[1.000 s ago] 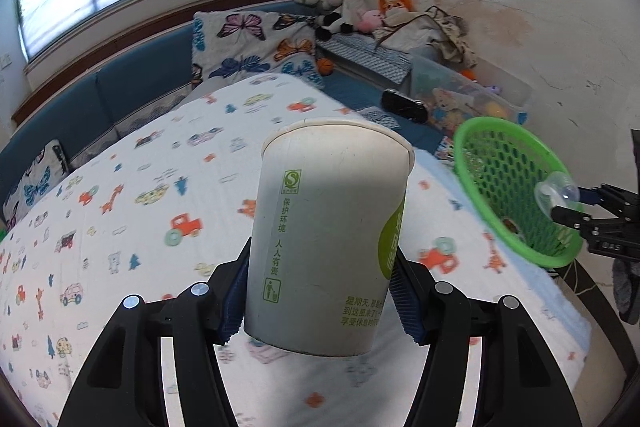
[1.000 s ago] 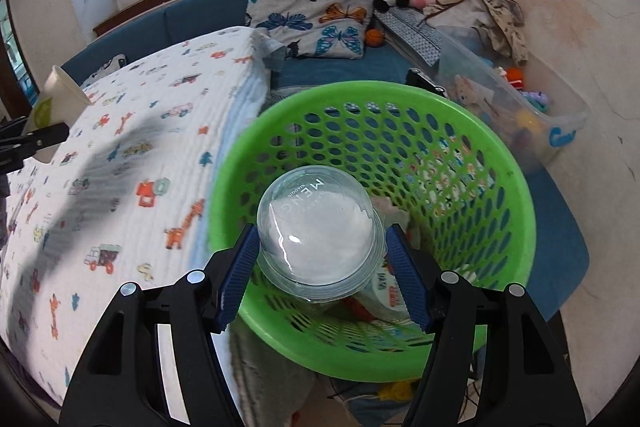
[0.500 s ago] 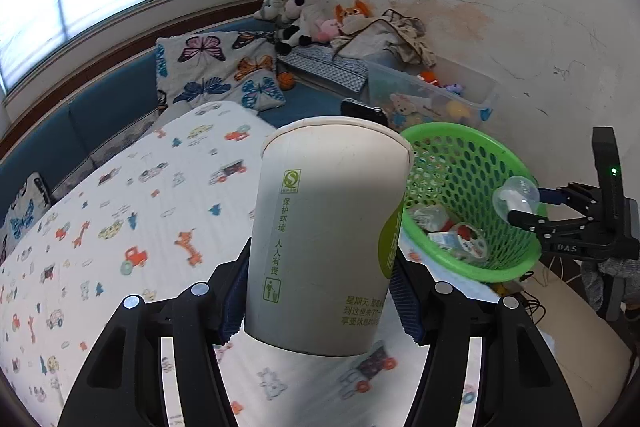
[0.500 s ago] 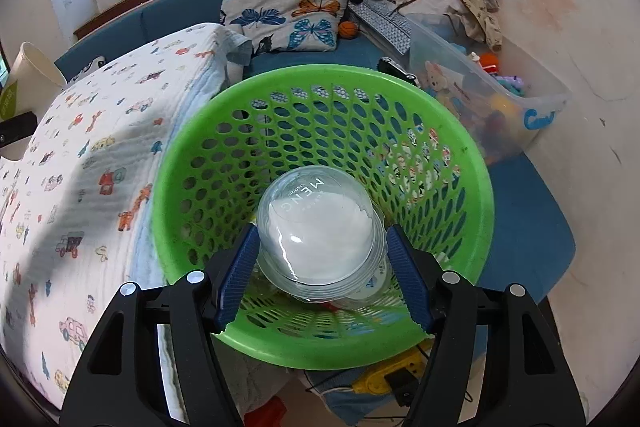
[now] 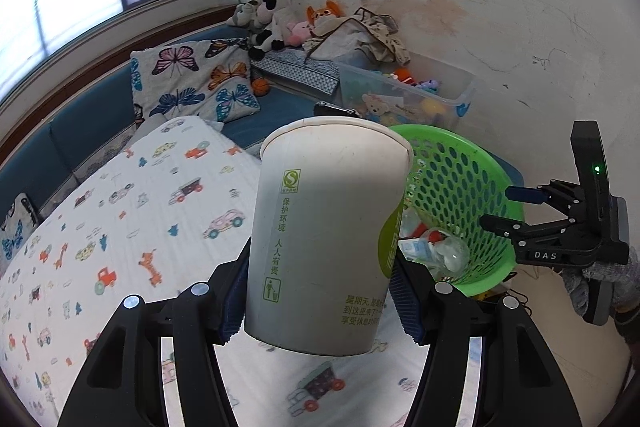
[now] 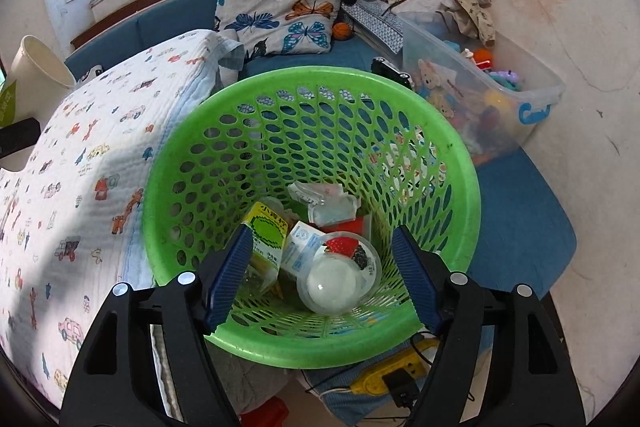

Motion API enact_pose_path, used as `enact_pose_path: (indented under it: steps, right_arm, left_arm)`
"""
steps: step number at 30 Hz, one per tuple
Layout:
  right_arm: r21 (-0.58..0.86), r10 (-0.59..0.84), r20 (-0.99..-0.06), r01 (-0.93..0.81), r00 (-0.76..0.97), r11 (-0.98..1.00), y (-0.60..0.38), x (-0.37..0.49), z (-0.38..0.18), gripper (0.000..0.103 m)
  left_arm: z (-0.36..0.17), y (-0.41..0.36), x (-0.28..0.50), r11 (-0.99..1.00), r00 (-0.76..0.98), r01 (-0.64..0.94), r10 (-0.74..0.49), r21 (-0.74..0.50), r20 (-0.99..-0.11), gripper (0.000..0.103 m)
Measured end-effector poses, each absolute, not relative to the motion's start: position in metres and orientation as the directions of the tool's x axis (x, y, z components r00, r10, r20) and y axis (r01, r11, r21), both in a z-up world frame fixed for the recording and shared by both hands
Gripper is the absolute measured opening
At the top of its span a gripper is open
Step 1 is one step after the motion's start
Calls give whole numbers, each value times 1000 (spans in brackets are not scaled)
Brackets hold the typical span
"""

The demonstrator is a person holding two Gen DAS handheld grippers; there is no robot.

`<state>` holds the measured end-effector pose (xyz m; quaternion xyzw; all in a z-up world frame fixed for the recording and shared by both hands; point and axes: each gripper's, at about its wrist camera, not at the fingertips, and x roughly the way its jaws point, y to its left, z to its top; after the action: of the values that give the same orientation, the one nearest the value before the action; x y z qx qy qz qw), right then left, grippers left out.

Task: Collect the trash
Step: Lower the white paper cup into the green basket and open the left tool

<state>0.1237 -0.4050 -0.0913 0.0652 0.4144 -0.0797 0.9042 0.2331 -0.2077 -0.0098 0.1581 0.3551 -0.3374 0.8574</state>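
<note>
Left wrist view: child's room, stained white wall, window at upper left; a bed under a cartoon-print quilt (image 5: 120,227) fills the lower left; butterfly pillow (image 5: 192,83) and a clear toy bin (image 5: 404,95) behind. The left gripper (image 5: 320,291) pinches a white paper cup (image 5: 324,239) between its blue pads, cup upright, long axis vertical, mouth up. The green basket (image 5: 460,195) lies ahead and to the right, just past the cup's right edge, off the side of the bed; the cup hides part of its near rim. The right gripper (image 5: 516,211) hangs at the basket's far right rim, jaws spread, nothing between them.

Right wrist view: same corner from over the basket (image 6: 312,79); its mouth opens straight below and ahead. Right gripper (image 6: 320,275) spread wide and empty; a clear domed cup (image 6: 336,279) lies loose in the basket among a yellow juice carton (image 6: 268,231) and wrappers. The paper cup (image 6: 36,63) shows at the far left, well apart from the basket, with quilt between.

Judgement: the left hand carries the remaining piece; its drop calls for travel rightward over the near rim. The right gripper parked at the rim is the one thing likely in the way.
</note>
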Motion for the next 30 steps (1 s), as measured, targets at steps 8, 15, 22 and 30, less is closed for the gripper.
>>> enact_pose_path:
  steps: [8,15,22,30]
  right_arm:
    - [64,-89,-743,203,663,977,-408,113,-82,72]
    - [68,-99,-731,216,675,974,-413,97,-77,74]
    - [82,-98,-731,230,675,970,-421,82,-79,74]
    - [102,-85,-739,236,668,966,-425,72,-87,74]
  left_arm:
    - [-15,-235,229,689,493,723,-481,35,-725,59]
    - [-27,-270,226,658,462,752,-477,45,-747,59]
    - [-48,-301,228,647,428,761,-448,46,-785,59]
    - [-64,-321,232,650,402,759,-424,35,-812,60]
